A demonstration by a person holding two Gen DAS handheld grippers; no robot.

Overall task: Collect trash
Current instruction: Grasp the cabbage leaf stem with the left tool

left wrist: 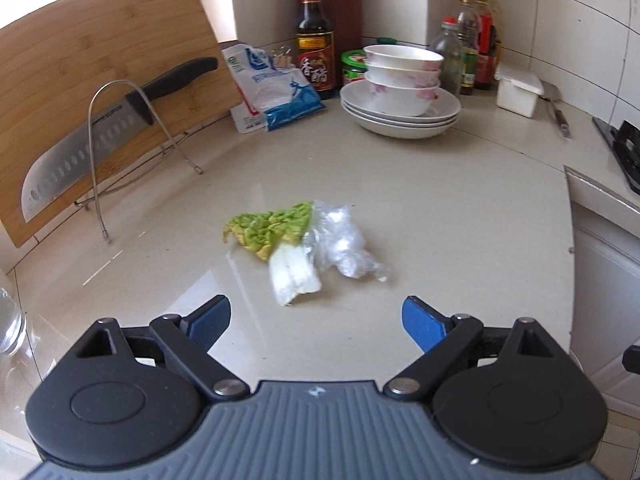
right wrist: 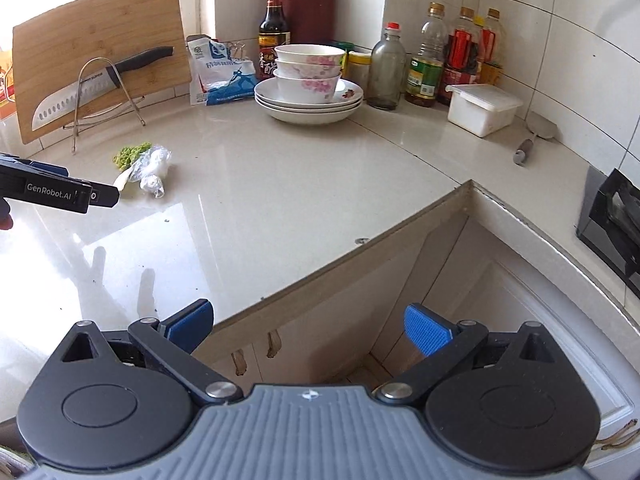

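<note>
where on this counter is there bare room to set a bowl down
Bare counter lies between the cabbage leaf with its plastic wrap and the stacked bowls and plates, running right to the counter's front edge. The back corner is crowded: bottles, salt bag, white box.

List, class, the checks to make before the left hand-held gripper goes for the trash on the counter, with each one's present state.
1. Left hand-held gripper open: ok.
2. Cabbage leaf and crumpled plastic wrap ahead between its fingers: ok.
3. Path to the trash free of other items: ok.
4. Knife on its rack, away from the trash: ok.
5. Right hand-held gripper open, holding nothing: ok.
6. Bin for the trash: cannot tell.
</note>
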